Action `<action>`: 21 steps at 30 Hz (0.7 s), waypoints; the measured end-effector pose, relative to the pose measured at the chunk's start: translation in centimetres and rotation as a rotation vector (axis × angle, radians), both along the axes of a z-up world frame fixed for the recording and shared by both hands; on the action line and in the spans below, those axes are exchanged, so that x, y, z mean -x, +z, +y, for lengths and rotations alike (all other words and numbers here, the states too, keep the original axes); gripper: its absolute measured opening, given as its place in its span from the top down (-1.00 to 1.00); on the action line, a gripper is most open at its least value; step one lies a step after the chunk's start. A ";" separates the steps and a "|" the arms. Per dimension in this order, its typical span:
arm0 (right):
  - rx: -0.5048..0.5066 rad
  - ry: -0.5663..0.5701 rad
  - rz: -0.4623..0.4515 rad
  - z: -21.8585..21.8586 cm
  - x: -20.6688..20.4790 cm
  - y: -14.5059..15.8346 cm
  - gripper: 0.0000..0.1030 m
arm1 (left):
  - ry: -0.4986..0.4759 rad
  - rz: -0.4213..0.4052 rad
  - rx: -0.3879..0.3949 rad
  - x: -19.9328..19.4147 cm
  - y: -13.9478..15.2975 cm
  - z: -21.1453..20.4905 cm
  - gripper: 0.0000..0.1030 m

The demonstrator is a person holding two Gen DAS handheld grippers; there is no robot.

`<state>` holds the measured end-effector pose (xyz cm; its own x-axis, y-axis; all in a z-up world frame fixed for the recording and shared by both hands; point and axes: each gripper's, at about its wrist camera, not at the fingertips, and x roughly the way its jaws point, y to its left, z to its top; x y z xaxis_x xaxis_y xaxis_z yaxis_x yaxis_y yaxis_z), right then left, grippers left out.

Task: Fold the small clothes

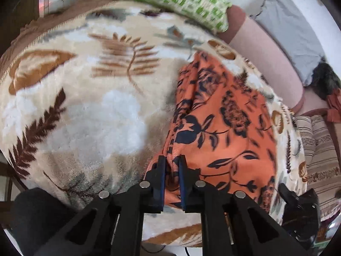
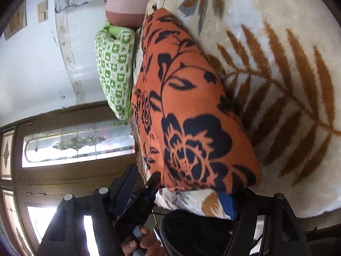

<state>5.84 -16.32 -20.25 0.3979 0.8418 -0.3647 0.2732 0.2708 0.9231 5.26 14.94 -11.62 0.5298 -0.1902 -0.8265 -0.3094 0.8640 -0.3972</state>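
Orange cloth with a dark navy flower print (image 1: 223, 128), the small garment to fold, spread on a fleecy cream blanket patterned with brown fern leaves (image 1: 85, 106) that covers the bed; lies from about 6 o'clock up toward 1 o'clock in the left wrist view. Left gripper (image 1: 172, 177) down at the cloth's near corner, jaws clamped together on a bunched pinch of orange fabric, probably to lift that corner for a fold. Pointed steeply downward onto the bed.

Right gripper (image 2: 177, 200) rolled onto its side, so the room reads tilted in its view: jaws well apart, nothing gripped. One blue-padded finger (image 2: 124, 189) at 7 o'clock, off the bed edge; the other (image 2: 227, 203) at 5 o'clock against the blanket edge, just below the cloth's near end. Likely lined up to take the second corner, so that both ends rise together. Bare fingers of a hand (image 2: 142, 243) at 6 o'clock in the same view, wrapped on a handle.

Folded green and white checked fabric (image 1: 170, 0) at 12 o'clock, well apart from the orange cloth, perhaps set aside
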 end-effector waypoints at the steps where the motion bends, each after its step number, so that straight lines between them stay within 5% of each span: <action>1: 0.010 0.005 -0.021 0.0 -0.1 0.3 -0.20 | 0.003 -0.017 0.004 0.4 0.5 -0.1 0.81; 2: 0.024 0.010 -0.035 0.0 0.0 0.6 0.04 | 0.011 -0.037 0.017 0.9 1.2 0.0 0.81; 3: 0.047 0.010 -0.043 -0.2 0.0 1.0 0.56 | 0.028 -0.046 0.042 1.5 1.6 0.4 0.81; 8: 0.114 -0.022 0.034 -2.4 0.8 -0.7 0.59 | 0.046 0.079 0.095 2.2 -3.2 0.8 0.80; 10: 0.038 -0.006 0.097 -2.5 1.0 -2.4 0.50 | 0.038 0.061 0.098 2.0 -3.0 0.7 0.71; 11: 0.027 0.011 0.102 -2.6 1.2 -2.2 0.43 | 0.022 0.051 0.079 1.8 -2.2 0.5 0.46; 13: 0.061 0.074 0.030 -3.0 1.4 -0.1 -0.40 | 0.000 0.012 0.031 1.5 -0.4 0.4 -0.03; 14: 0.075 0.090 0.006 -3.2 1.5 0.8 -0.48 | -0.006 -0.033 0.001 1.5 1.0 0.5 -0.15; 18: 0.206 0.097 -0.147 -6.0 1.0 5.4 -0.50 | -0.073 -0.146 -0.099 0.4 4.2 -0.9 -0.16; 21: 0.259 0.097 -0.180 -6.6 -2.7 5.8 -0.50 | -0.180 -0.172 -0.141 -2.7 4.6 -4.0 -0.16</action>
